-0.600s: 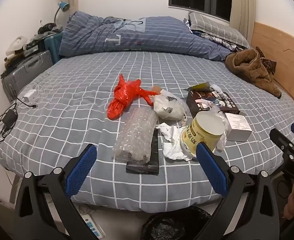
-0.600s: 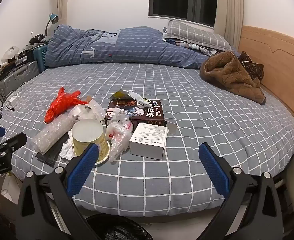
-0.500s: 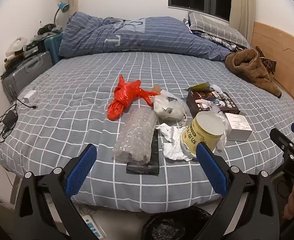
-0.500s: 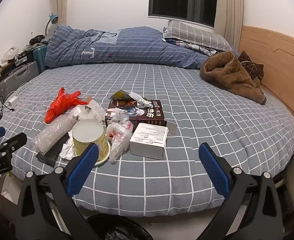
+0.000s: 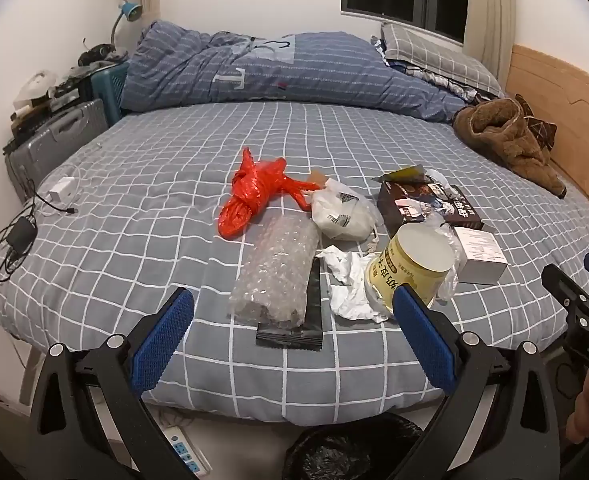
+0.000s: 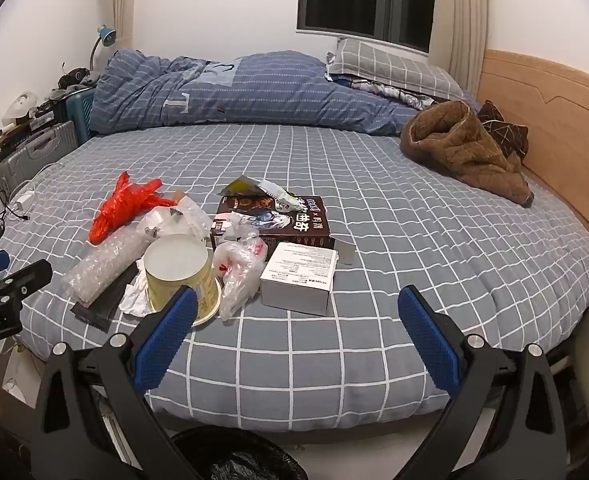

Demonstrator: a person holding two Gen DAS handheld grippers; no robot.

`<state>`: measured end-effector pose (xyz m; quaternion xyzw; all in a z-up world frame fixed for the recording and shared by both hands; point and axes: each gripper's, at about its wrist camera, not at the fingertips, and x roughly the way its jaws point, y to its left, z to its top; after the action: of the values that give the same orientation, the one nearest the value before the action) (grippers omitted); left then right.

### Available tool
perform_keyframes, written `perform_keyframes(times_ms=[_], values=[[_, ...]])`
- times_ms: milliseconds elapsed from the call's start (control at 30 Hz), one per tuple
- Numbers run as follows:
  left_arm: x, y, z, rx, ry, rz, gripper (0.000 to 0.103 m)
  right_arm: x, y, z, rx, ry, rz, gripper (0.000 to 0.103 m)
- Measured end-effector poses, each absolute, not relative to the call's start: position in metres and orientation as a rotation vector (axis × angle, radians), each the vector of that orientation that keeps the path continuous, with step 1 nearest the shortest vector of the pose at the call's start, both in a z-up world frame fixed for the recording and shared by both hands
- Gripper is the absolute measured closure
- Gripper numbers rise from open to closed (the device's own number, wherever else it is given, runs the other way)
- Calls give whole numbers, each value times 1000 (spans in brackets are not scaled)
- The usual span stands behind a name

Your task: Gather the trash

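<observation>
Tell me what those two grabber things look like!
Both match: the left gripper and right gripper have black frames shaped like open triangles with silver bolts. Their jaws wear bumpy blue pads. White lettering marks the black sides.

A: What do the tongs look like?
B: The left gripper point(image 5: 292, 316) and right gripper point(image 6: 297, 314) have black arms, bumpy blue pads point(image 5: 162, 338), and shiny round screws point(image 5: 114, 340) behind them.

Blue striped duvet point(image 5: 278, 72) heaped along the far side of the checked bed point(image 5: 154, 184); brown fleece jacket point(image 6: 466, 152) against the wooden headboard point(image 6: 554, 128); grey suitcase point(image 5: 54, 140) beside the bed.
</observation>
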<state>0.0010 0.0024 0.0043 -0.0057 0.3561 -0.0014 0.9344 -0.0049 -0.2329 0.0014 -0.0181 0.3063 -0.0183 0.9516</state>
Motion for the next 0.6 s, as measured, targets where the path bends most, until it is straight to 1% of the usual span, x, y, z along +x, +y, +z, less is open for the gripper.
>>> perform_keyframes(times_ms=[600], values=[[0,2,-1,2,725,-3,6,-4,-229,-3,-35,628,-31,7]])
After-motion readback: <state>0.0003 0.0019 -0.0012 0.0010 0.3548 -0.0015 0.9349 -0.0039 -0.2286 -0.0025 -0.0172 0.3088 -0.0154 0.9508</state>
